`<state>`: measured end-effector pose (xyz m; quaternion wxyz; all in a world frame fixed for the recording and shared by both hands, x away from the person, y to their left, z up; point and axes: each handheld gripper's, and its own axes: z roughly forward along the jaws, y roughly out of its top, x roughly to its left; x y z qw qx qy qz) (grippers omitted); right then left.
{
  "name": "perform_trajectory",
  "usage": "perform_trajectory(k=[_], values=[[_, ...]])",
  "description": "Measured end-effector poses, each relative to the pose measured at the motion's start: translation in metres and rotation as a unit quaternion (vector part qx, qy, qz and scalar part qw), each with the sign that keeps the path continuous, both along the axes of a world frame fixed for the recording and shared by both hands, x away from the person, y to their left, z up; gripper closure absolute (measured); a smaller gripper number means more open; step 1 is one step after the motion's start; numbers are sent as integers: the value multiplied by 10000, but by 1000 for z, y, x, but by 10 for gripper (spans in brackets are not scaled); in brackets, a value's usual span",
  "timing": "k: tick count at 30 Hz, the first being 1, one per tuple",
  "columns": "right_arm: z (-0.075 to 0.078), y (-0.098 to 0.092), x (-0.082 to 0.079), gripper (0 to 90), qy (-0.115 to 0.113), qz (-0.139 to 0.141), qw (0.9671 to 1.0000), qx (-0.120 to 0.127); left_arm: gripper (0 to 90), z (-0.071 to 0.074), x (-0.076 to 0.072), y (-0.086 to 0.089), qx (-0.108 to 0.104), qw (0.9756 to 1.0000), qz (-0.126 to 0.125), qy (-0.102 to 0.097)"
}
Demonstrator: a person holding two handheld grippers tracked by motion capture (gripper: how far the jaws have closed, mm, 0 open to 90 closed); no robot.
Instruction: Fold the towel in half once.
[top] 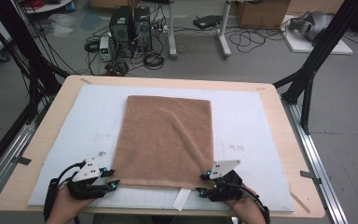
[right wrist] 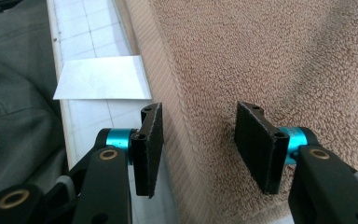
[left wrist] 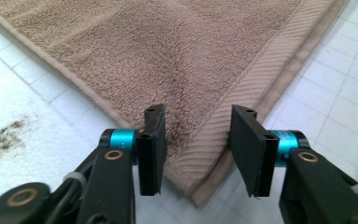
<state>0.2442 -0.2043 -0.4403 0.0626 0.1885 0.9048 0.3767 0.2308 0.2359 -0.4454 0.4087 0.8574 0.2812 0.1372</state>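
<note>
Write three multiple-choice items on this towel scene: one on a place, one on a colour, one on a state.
1. Where does the white label lie?
A. at the towel's near edge
B. at its far edge
C. on its middle

2. What colour is the towel?
A. blue
B. brown
C. green

3. How do the left gripper jaws stand?
A. clamped on the towel
C. shut and empty
B. open above a towel corner

Key: 1 A, it pokes out by the right gripper; 2 B, brown terry on the white mat; 3 B, a gap shows between pads and cloth.

A lab – computer towers (top: pixel 130 30), floor cables (top: pixel 256 37).
</note>
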Motion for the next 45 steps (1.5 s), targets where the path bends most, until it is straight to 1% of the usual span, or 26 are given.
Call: perform_trajectory(k=[2, 3, 4, 5, 7, 9, 12, 13, 15, 17, 18, 21, 25, 30, 33, 35, 36, 37, 38, 39, 40, 42, 45], values=[[0, -1, 0, 515, -11, 45, 10000, -18, 570, 1, 0, 1, -1, 10000, 16, 15], [0, -1, 0, 514, 3, 35, 10000, 10, 566, 1, 0, 1, 15, 10000, 30, 5], [0, -1, -1, 514, -12, 34, 10000, -1, 554, 2, 0, 2, 11, 10000, 77, 4], [0, -1, -2, 515, -61, 17, 10000, -48, 539, 2, 0, 3, 22, 10000, 92, 5], [0, 0, -3, 515, -142, 15, 9998, -101, 536, 1, -1, 5, -24, 9999, 113, 36], [0, 0, -3, 517, -106, 4, 9999, -80, 527, 1, -1, 6, -72, 9999, 144, 54], [0, -2, 0, 511, 61, -25, 10000, 57, 500, 2, 0, 6, -109, 9998, 162, 56], [0, -2, 1, 511, 79, -33, 9999, 88, 499, 3, 0, 5, -127, 9998, 167, 53], [0, -2, 1, 505, 86, -49, 9999, 90, 489, 4, 1, 4, -119, 9998, 134, 39], [0, 0, 0, 472, 6, -13, 10000, 42, 470, 5, 0, 2, -100, 9999, 98, -1], [1, 0, -1, 462, -30, -56, 10000, 51, 467, 6, -2, 1, -119, 9999, 68, -12], [2, -2, -3, 462, -86, -67, 9999, 69, 470, 8, -7, 1, -136, 9999, -9, -75], [1, -7, -5, 463, -85, -115, 9999, 59, 496, 4, -11, 2, -74, 9999, -80, -50], [0, -8, -8, 461, -128, -72, 9999, 41, 503, 3, -14, 3, -69, 9998, -175, -27], [-1, -6, -9, 461, -184, -69, 9998, -37, 494, 2, -13, 1, 31, 9997, -235, -44], [-2, -3, -10, 466, -263, -70, 9996, -122, 504, 0, -14, -2, 164, 9994, -277, -134], [-2, -2, -11, 469, -322, -68, 9993, -170, 519, -1, -14, -3, 231, 9991, -279, -235], [-2, -1, -10, 478, -330, -57, 9993, -185, 543, -1, -14, -3, 269, 9988, -290, -299], [-2, -1, -10, 496, -309, -64, 9993, -186, 555, -2, -13, -3, 249, 9989, -283, -292], [-2, -1, -9, 516, -301, -88, 9993, -190, 572, -2, -13, -3, 272, 9987, -274, -327], [-2, -2, -8, 535, -306, -86, 9993, -178, 605, -2, -12, -2, 275, 9986, -279, -367], [-1, -3, -6, 592, -289, -97, 9994, -164, 650, -2, -11, -1, 247, 9986, -273, -386], [-1, -3, -2, 644, -251, -110, 9995, -141, 684, -2, -10, -1, 263, 9985, -282, -377]])
